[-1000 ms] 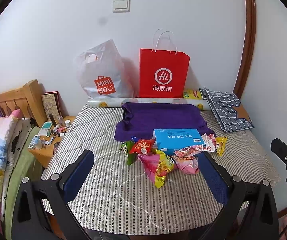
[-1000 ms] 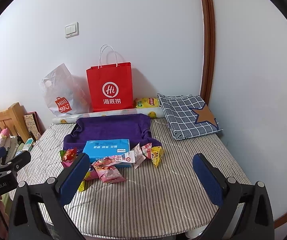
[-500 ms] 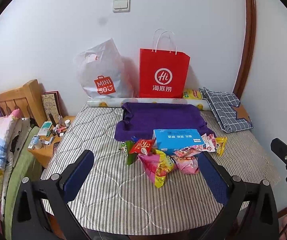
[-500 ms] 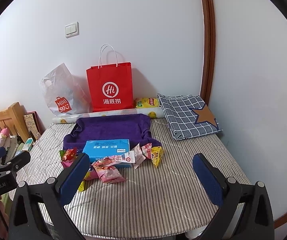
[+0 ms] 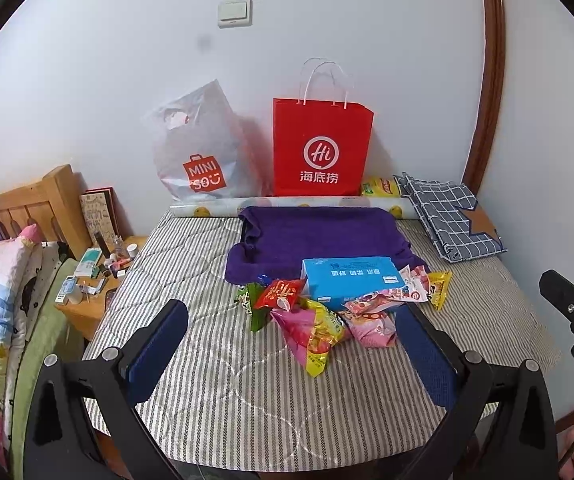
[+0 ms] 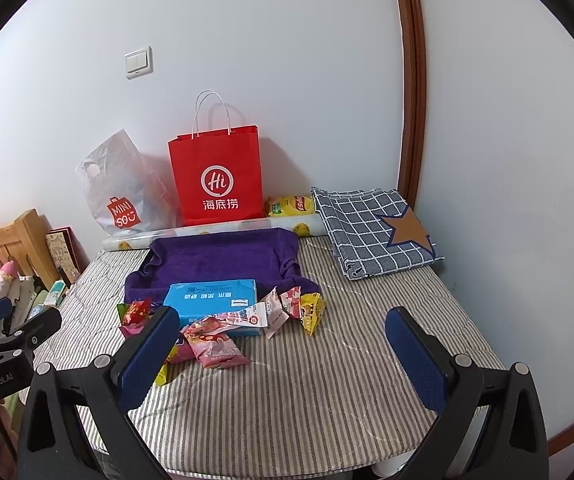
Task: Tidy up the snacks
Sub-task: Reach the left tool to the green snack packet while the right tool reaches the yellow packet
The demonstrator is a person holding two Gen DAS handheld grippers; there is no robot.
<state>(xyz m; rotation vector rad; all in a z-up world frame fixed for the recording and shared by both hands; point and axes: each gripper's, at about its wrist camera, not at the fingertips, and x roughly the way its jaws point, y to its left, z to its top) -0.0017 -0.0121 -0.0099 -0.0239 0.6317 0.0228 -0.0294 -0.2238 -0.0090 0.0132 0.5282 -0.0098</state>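
Left wrist: both hand-held grippers [image 5: 293, 342] [image 6: 283, 350] spread empty over striped mattress [image 5: 215, 392] against white wall [image 5: 127, 60].

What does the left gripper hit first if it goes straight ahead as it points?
Likely the snack pile: the open left gripper frames the pink-yellow packet, with the blue box just behind. Depth is unclear; a low path could brush the striped cover first.

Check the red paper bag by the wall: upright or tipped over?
Upright. The red paper bag stands on its base against the wall, handles pointing up, logo level. Whether anything is inside cannot be told.
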